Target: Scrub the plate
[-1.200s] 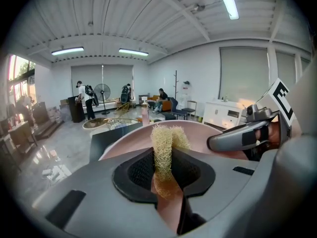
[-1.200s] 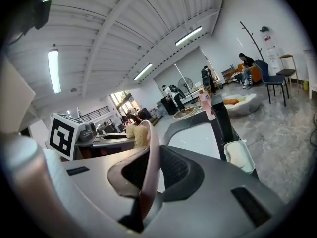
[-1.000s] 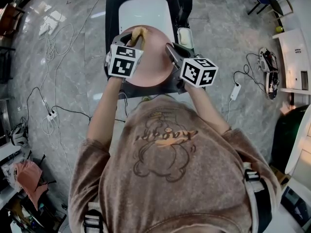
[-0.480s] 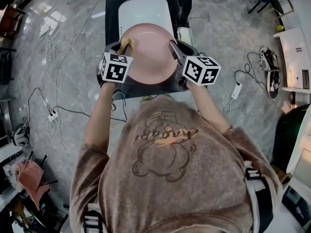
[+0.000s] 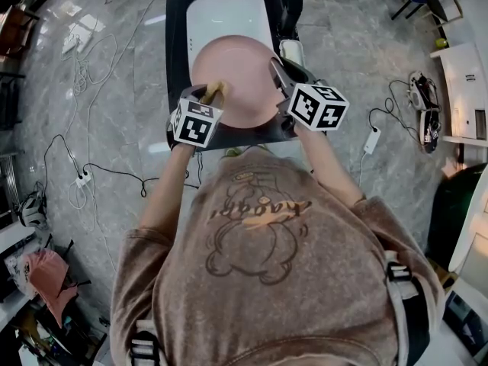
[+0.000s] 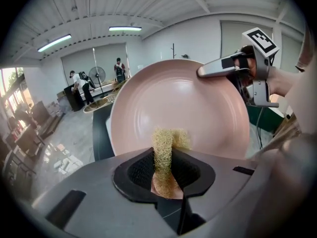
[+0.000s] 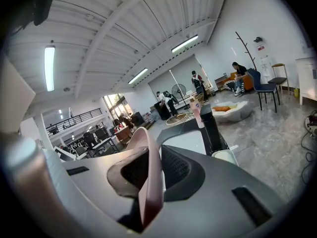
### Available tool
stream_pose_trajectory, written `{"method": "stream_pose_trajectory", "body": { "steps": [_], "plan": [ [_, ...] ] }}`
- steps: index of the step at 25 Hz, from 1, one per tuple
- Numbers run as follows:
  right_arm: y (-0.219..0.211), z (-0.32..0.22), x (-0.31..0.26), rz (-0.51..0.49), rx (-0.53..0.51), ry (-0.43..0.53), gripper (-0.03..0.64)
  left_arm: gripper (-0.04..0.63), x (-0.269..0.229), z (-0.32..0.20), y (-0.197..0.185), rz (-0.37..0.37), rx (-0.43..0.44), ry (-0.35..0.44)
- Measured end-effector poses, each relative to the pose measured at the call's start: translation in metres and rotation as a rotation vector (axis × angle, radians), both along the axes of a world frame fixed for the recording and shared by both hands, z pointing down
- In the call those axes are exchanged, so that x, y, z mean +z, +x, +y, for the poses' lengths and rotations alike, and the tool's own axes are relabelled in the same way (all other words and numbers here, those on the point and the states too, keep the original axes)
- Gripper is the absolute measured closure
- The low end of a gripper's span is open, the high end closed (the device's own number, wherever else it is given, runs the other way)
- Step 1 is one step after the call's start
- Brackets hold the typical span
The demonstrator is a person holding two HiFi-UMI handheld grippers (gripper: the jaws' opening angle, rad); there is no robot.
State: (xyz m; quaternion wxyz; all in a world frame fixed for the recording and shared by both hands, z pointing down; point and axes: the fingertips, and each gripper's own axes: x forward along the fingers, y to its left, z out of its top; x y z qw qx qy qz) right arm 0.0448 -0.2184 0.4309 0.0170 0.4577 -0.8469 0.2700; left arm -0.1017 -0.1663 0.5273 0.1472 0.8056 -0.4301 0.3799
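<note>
From the head view, the person stands at a dark worktop with a white basin on it. The pink plate is held up over the near end of that basin, its face turned towards the person. The right gripper reaches in from the right and has the plate by its right rim. The left gripper comes in at the plate's lower left edge with a yellowish scouring pad sticking out of its jaws. A white cup stands just beside the basin on the right.

From the left gripper view, the jaws are pinched together on the scouring pad. The pad stands upright between them, and its frayed top rests against the lower part of the plate's face. The plate fills the middle of the view, tilted and facing this gripper. At its upper right rim the grey jaws of the right gripper bite onto the edge, with a marker cube behind them.

From the right gripper view, the plate shows edge-on as a thin pink rim running up between the jaws. The jaws have just eased open a touch, but both pads press on the rim and carry the plate. Beyond them lie the white basin, the cup and a pink bottle on the worktop.
</note>
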Motion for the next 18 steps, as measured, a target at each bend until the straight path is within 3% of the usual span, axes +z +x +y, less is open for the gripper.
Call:
{"method": "stream_pose_trajectory", "body": {
  "steps": [10, 18],
  "plan": [
    [0.011, -0.005, 0.0, -0.021, 0.071, 0.013, 0.563, 0.508, 0.01, 0.03, 0.056, 0.117, 0.107, -0.081],
    [0.013, -0.005, 0.004, -0.034, 0.086, 0.004, 0.565, 0.506, -0.007, 0.038, 0.094, 0.284, 0.169, -0.108]
  ]
}}
